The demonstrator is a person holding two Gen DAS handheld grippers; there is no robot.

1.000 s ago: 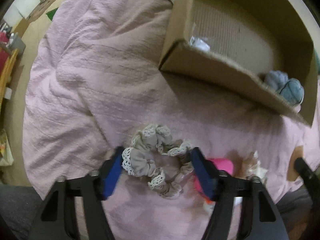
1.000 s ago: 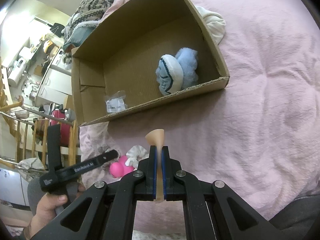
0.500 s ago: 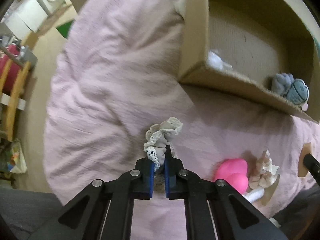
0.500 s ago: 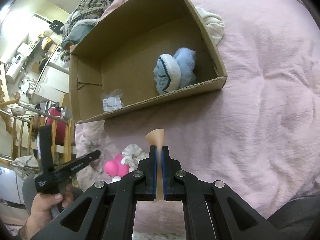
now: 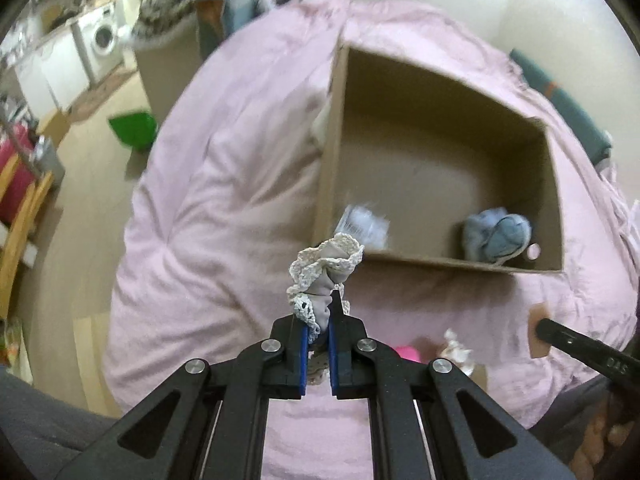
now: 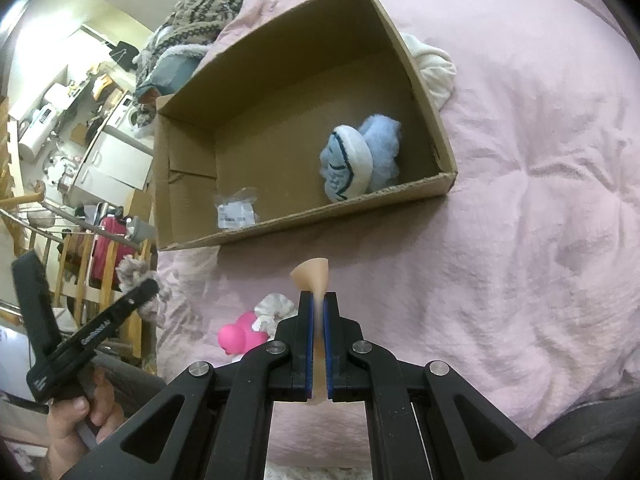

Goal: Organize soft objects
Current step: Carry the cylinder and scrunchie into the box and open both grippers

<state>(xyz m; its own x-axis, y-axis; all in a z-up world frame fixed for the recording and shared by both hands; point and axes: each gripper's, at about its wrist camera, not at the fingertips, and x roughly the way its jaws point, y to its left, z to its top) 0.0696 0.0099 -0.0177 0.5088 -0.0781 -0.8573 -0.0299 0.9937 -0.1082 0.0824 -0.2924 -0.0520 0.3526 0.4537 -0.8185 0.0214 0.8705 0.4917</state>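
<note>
My left gripper [image 5: 318, 322] is shut on a grey lace-trimmed scrunchie [image 5: 326, 270] and holds it up above the pink bedspread, just short of the cardboard box [image 5: 440, 262]. My right gripper [image 6: 318, 312] is shut on a thin beige soft piece [image 6: 312, 276], held over the bedspread in front of the box [image 6: 304, 220]. A light blue fluffy sock bundle [image 6: 358, 162] and a small plastic packet [image 6: 236, 212] lie inside the box. A pink rubber duck [image 6: 240, 334] and a cream scrunchie [image 6: 274, 306] lie on the bedspread.
A white cloth [image 6: 434, 68] lies beside the box's far right wall. Patterned knitwear [image 6: 196, 20] is piled beyond the box. The bed's left edge drops to a wooden floor with a green item [image 5: 134, 128] and wooden chairs [image 6: 80, 276].
My left gripper closed on the grey scrunchie, lifted it off the bedspread and swung up toward the box. My right gripper has kept still with the beige piece.
</note>
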